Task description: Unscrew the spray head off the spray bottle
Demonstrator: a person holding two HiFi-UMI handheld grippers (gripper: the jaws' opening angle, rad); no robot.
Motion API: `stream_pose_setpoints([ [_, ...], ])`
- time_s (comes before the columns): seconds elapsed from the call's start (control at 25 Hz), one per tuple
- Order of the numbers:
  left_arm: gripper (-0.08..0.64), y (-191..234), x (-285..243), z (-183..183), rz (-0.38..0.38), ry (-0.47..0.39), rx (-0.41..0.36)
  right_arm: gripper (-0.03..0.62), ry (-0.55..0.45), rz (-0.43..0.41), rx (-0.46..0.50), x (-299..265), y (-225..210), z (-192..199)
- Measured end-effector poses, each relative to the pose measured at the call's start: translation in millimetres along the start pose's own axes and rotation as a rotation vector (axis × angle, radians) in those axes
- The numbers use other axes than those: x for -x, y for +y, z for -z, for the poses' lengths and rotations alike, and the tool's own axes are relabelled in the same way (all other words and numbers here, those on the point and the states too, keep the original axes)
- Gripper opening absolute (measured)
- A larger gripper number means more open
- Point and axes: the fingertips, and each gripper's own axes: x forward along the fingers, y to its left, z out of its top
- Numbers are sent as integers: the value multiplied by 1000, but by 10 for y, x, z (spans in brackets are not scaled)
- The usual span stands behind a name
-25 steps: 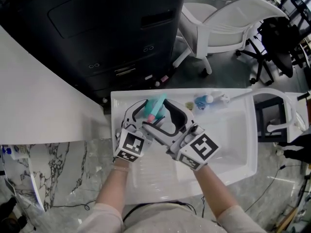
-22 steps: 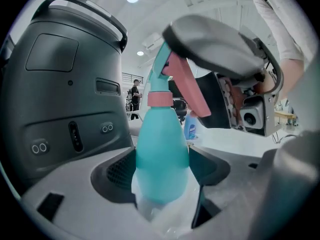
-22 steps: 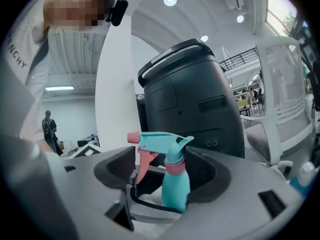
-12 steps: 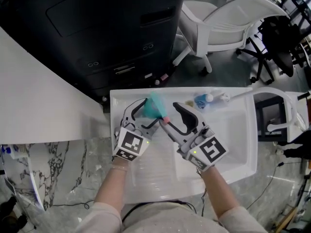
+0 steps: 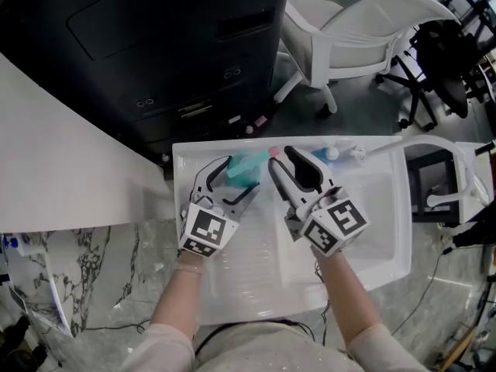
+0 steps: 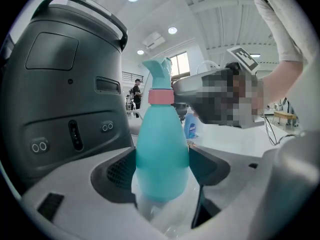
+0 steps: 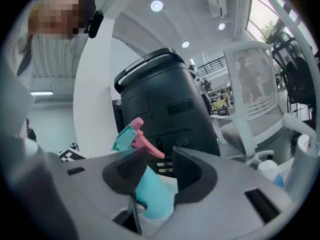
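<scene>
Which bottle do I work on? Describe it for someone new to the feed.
In the white tray before the big black machine, look to the left tongs. They clamp the teal spray bottle, pink-collared with a pink trigger; the small blue bottle nearby has no pink.

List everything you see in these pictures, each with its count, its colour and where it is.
spray bottle: one, teal with pink collar and trigger, held over the tray
small bottle: one, blue, by the tray's far rim
tray: one, white, under both tongs
machine: one, black, behind the tray
white chair: one, beyond the tray
black chair: one, far right
forearms: two, bottom of the head view
left tongs: one, grey with black pads, shut on the spray bottle's body
right tongs: one, same colours, beside the spray head; jaws just been closing, still apart, gripping nothing
</scene>
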Motion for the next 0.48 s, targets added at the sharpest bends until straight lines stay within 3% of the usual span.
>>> stream_pose_setpoints([
  [0.24,334,-2,-10,-2,-6,1,5,153,-12,15,-12,-43,49,-41],
  [0.36,334,1,-16,-4,-6,0,7,165,-41,-88,-63,63,279,-104],
  [0.48,334,11,-2,9,-11,1,10,264,-31,-205,-83,1,571,-107],
])
